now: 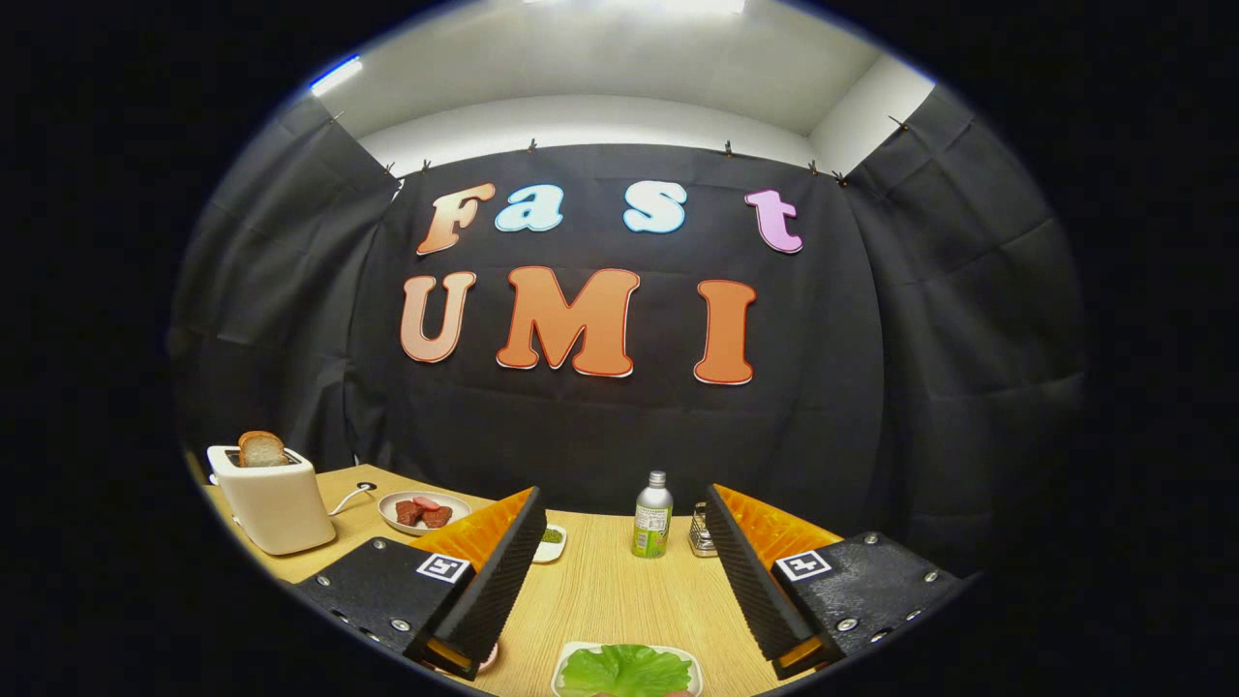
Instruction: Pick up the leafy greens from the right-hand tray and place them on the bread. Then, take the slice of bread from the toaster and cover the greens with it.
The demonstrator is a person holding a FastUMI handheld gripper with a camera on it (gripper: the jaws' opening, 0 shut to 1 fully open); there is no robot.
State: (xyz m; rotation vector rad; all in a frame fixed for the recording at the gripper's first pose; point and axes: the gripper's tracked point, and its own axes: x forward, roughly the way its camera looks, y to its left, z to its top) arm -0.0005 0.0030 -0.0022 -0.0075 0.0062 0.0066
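Note:
The leafy greens (625, 670) lie on a white tray (564, 668) low between my fingers, close beneath them. My gripper (619, 581) is open, its fingers wide apart and holding nothing. A white toaster (275, 500) stands far off to the left on the wooden table (605, 600), with a slice of bread (261, 448) sticking up out of its slot. A pale rim of something (487, 660) peeks out under the left finger; I cannot tell what it is.
Beyond the fingers stand a green-labelled bottle (652, 517) and a small metal holder (703, 532). A plate with pieces of meat (423, 511) sits right of the toaster, with the toaster's cord (350, 498) beside it. A small white dish (551, 542) is by the left finger.

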